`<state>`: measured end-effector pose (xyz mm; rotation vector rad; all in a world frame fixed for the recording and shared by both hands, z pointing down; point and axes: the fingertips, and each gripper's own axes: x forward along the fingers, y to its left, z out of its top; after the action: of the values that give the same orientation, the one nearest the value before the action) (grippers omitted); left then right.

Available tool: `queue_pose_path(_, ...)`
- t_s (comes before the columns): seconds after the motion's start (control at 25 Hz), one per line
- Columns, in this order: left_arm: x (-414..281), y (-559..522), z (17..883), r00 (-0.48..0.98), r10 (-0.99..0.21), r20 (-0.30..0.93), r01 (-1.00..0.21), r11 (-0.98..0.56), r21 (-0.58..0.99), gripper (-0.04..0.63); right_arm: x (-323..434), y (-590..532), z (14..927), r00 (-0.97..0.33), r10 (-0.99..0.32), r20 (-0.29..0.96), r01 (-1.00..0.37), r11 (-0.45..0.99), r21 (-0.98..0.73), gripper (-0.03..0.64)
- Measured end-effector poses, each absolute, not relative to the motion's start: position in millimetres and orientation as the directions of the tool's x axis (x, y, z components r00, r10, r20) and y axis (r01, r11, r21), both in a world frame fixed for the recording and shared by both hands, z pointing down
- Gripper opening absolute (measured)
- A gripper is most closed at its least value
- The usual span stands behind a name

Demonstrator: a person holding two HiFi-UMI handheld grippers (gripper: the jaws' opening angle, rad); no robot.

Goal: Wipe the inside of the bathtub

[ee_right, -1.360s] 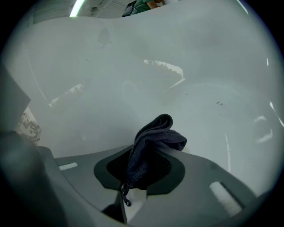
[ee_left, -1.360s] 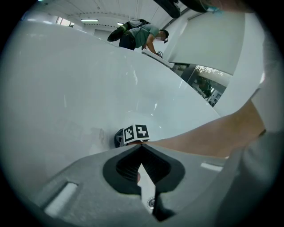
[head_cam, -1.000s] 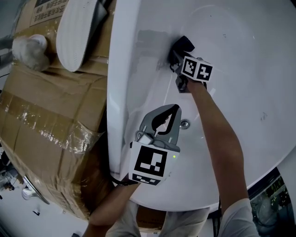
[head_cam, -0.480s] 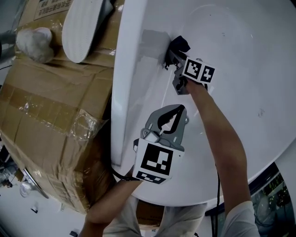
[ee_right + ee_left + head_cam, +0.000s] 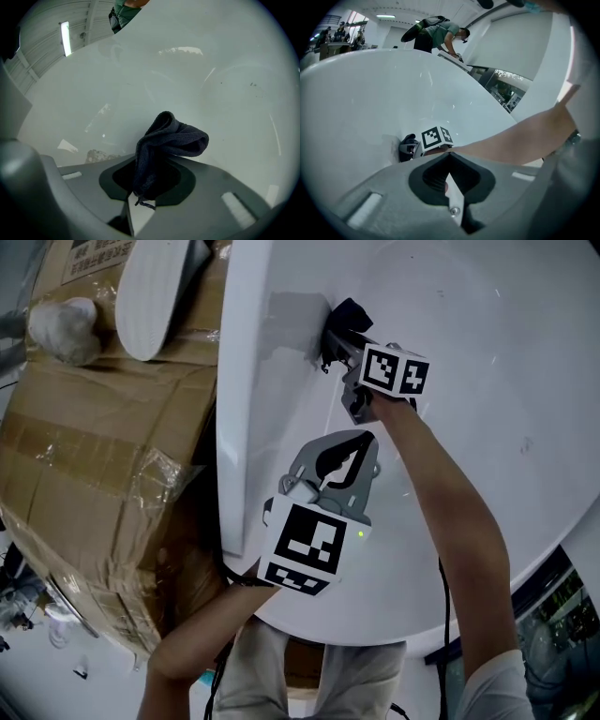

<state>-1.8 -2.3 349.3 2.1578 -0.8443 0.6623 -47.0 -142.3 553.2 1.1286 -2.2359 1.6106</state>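
Evidently the right gripper, clenched on a dark cloth, presses it to the bathtub wall at upper centre for wiping; the left gripper hangs closed and empty.

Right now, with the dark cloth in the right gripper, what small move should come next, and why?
Probably slide the right gripper along the bathtub wall, pressing lightly. Its jaws are shut on the dark cloth, which sits at the wall near the rim; the left gripper is shut and empty.
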Motion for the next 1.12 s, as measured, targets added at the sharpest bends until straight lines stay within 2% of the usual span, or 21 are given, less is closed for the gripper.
queue_pose_path(0.44,15,14,340,0.69,-0.344,0.636,-0.687,-0.587,0.428,-0.002,-56,-150,506,-0.714,-0.507,0.483,-0.647,0.213,-0.732,0.078)
queue_pose_path(0.68,16,17,330,0.705,-0.35,0.617,-0.677,-0.593,0.437,-0.002,-60,-150,468,-0.74,-0.499,0.452,-0.641,0.318,-0.698,0.078)
queue_pose_path(1.12,14,26,335,0.697,-0.346,0.628,-0.671,-0.625,0.4,-0.002,-79,-131,401,-0.829,-0.448,0.334,-0.539,0.482,-0.691,0.077)
